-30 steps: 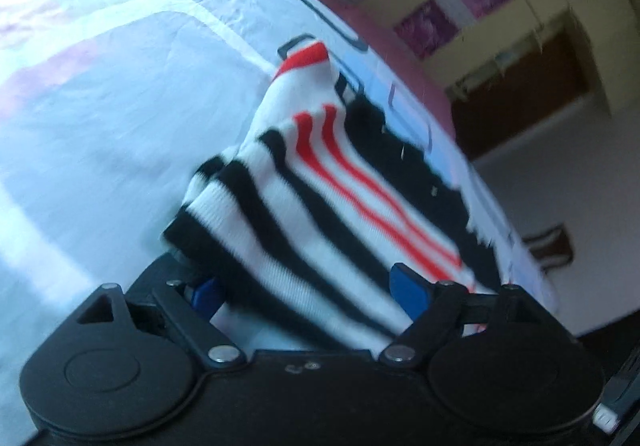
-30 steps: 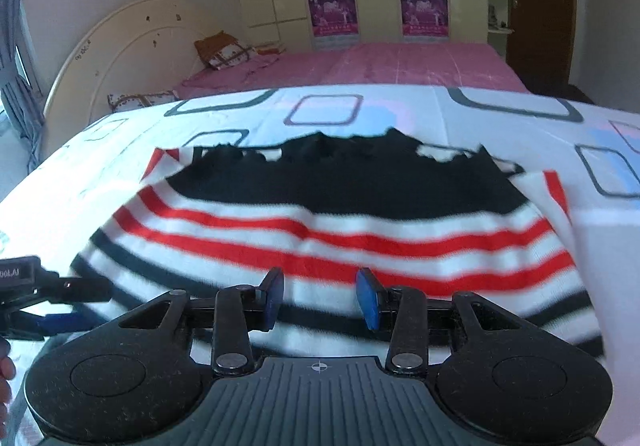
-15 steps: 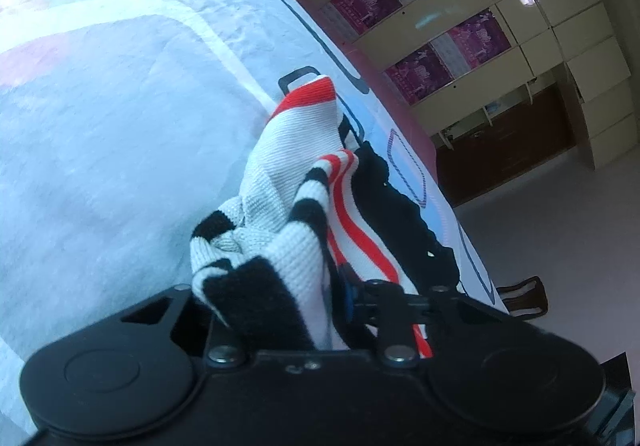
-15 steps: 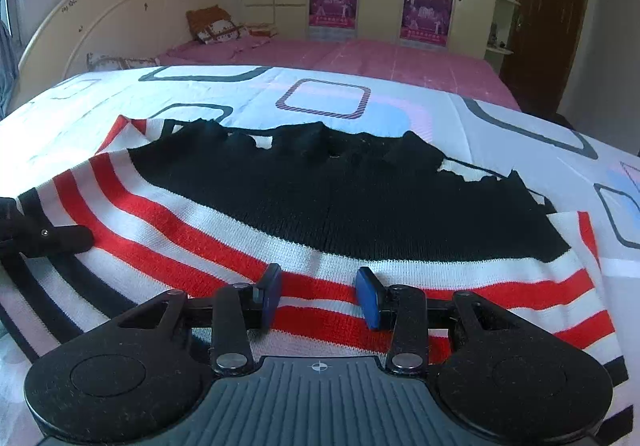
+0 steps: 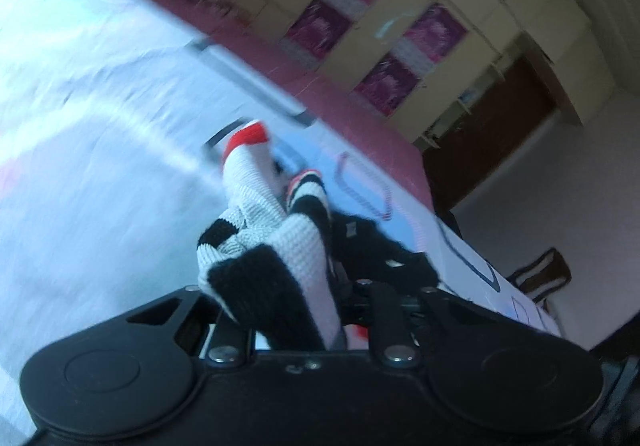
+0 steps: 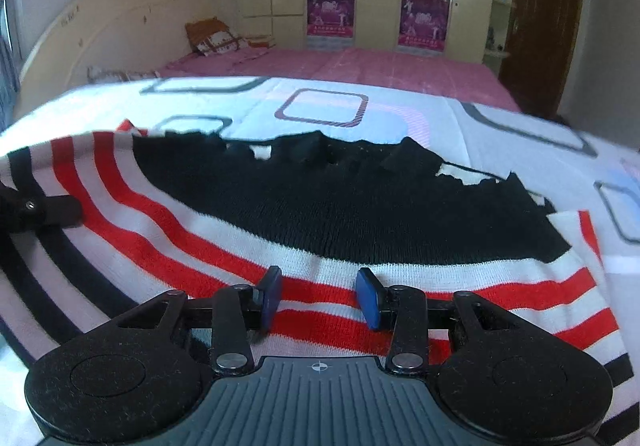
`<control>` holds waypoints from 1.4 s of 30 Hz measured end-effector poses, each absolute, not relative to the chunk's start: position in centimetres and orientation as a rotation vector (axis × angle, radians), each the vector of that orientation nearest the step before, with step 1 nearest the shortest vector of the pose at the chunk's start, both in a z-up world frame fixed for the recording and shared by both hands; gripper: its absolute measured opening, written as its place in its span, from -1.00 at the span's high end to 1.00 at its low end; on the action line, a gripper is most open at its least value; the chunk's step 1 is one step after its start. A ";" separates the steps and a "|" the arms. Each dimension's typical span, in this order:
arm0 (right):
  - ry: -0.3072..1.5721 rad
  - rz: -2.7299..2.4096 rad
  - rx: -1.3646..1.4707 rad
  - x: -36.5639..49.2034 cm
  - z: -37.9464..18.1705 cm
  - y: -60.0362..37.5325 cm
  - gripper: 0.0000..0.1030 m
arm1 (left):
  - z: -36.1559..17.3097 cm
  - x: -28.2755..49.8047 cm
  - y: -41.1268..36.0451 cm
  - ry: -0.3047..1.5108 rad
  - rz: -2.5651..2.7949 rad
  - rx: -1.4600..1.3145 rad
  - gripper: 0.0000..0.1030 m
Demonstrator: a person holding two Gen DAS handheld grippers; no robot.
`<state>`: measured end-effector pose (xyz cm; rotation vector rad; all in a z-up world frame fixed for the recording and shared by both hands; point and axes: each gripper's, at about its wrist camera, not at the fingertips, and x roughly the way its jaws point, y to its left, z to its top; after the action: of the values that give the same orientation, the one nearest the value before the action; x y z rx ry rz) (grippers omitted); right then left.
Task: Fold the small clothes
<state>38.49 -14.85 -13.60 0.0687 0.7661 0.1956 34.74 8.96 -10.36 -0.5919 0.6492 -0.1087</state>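
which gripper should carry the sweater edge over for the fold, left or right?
Left. The left gripper is closing on bunched sweater edge. The right gripper hovers open above the flat middle.

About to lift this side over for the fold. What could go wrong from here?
1. The left hand-held gripper, jaws closing, pinches a thick bunch of the striped sweater; it may grab extra layers.
2. The right hand-held gripper hangs open over the knit without gripping, so that side could drag across the bedsheet.
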 end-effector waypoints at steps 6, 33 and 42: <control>0.728 0.205 0.235 35.9 -11.0 -21.0 0.20 | -5.3 35.7 0.3 0.567 -0.258 -0.353 0.66; 0.746 0.197 0.569 33.5 -9.7 -36.4 -0.46 | -8.6 27.1 -15.8 0.594 -0.627 0.217 -0.19; 0.775 0.214 0.590 36.6 -10.5 -36.5 -0.46 | -8.0 28.2 -9.5 0.633 -0.380 0.092 -0.18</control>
<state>36.63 -36.48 -10.47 0.5902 0.7750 0.2144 28.19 -9.53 -8.01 0.0921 0.6327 -0.3803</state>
